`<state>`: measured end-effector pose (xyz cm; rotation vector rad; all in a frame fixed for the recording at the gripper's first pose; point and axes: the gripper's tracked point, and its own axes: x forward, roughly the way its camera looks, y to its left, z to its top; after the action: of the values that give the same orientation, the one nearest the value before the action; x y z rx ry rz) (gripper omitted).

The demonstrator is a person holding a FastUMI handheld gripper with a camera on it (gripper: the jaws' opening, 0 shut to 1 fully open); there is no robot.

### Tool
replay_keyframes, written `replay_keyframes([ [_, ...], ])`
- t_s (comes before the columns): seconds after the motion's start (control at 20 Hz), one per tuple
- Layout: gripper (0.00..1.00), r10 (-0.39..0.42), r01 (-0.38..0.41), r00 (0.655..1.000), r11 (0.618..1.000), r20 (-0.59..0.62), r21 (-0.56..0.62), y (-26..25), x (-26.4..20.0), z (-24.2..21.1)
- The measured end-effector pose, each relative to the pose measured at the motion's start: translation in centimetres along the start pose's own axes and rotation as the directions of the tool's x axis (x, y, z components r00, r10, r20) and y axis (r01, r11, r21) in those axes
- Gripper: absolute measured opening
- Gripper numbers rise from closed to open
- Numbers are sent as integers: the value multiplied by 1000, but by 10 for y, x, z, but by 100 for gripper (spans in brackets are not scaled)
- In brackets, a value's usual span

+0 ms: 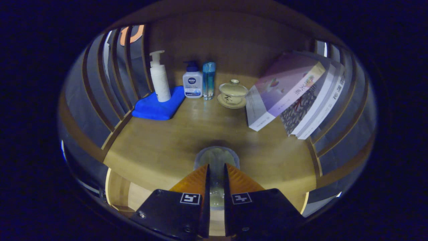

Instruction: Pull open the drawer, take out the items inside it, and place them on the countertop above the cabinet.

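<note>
Wooden countertop spreads under a low shelf, slatted side panels closing it in at left and right, a plain wood back panel behind. Along that back you see a row of items: a white pump bottle standing upright on a folded blue cloth, then a smaller white bottle with a dark blue cap just beside the cloth, and a slim clear blue bottle touching or nearly touching it. Right of those sits a pale lidded tea bowl on its saucer, apart from the bottles. Farther right, several books lean together against the right-hand slats, their covers tilted toward you.

Closer in, your gripper reaches over the front edge of the countertop. Between its two fingers you hold a clear glass tumbler, the rim showing as a round ring just past the fingertips and the glass body visible in the narrow gap between them. Both fingers press against its sides, clamped on it. The tumbler sits over the front part of the countertop, well apart from the row at the back; whether its base touches the wood you cannot tell, since the fingers hide it. Below the front edge, a strip of lighter wood cabinet shows at either side of the gripper.
</note>
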<state>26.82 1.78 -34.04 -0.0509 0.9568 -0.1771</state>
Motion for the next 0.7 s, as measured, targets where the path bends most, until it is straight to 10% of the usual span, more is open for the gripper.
replay_keyframes([
  [0.7,24,-35,36,996,999,76,-16,5,22,17],
])
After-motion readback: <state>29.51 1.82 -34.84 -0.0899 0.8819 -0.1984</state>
